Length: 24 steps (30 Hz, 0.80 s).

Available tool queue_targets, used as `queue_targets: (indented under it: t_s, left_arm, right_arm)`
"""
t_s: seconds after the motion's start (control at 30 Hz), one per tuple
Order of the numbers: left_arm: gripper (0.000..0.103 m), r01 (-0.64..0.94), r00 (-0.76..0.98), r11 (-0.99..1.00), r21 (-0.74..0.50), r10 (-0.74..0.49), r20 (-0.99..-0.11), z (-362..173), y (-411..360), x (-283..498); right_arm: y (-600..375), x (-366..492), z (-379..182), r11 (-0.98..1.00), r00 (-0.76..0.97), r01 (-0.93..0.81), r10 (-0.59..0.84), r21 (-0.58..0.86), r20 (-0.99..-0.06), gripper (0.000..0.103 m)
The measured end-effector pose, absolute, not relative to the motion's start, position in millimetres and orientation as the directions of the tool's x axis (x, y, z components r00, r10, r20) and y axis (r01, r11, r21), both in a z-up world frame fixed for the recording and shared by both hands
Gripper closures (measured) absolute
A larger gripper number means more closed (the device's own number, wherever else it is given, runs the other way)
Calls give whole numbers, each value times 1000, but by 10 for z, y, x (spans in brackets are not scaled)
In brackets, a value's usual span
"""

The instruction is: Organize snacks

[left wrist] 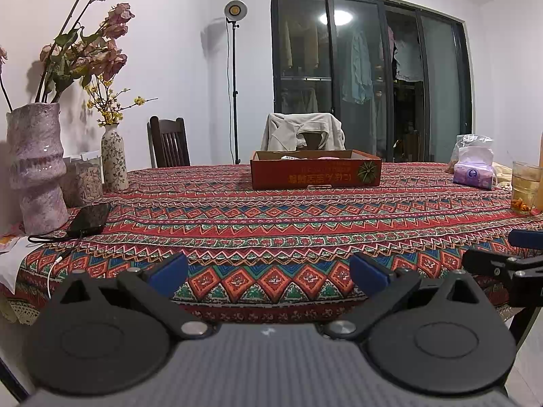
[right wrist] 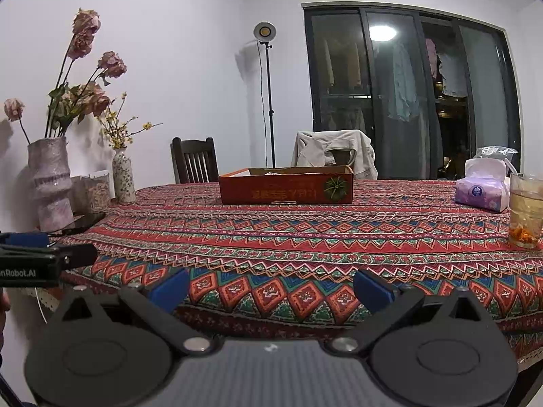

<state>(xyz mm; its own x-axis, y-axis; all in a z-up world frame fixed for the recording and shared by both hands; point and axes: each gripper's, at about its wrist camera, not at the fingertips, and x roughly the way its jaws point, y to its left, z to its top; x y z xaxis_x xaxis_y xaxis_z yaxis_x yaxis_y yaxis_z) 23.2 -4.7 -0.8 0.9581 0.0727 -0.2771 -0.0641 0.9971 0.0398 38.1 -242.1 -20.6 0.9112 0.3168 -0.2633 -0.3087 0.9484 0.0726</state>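
left gripper (left wrist: 269, 276) agape | right gripper (right wrist: 270, 286) agape | red box (left wrist: 315, 169) mid-table

white letters "nrobot.ai" stand on the side of the left gripper (right wrist: 44, 257) at the left edge of the right wrist view, the start cut off. the orange box (left wrist: 315, 169) at the far middle of the table carries a row of yellow characters, upside down and too blurred to read. the tissue pack (right wrist: 482, 193) at far right bears a round blue logo, unreadable.
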Motion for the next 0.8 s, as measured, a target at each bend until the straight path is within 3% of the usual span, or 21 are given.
queue_targets:
  t_s: [0.8]
  left_arm:
    - [0, -65, 958, 998, 27, 70, -277, 19, -28, 240]
  right_arm:
    - [-2437, 378, -207, 947, 911, -309, 320, 86, -260, 0]
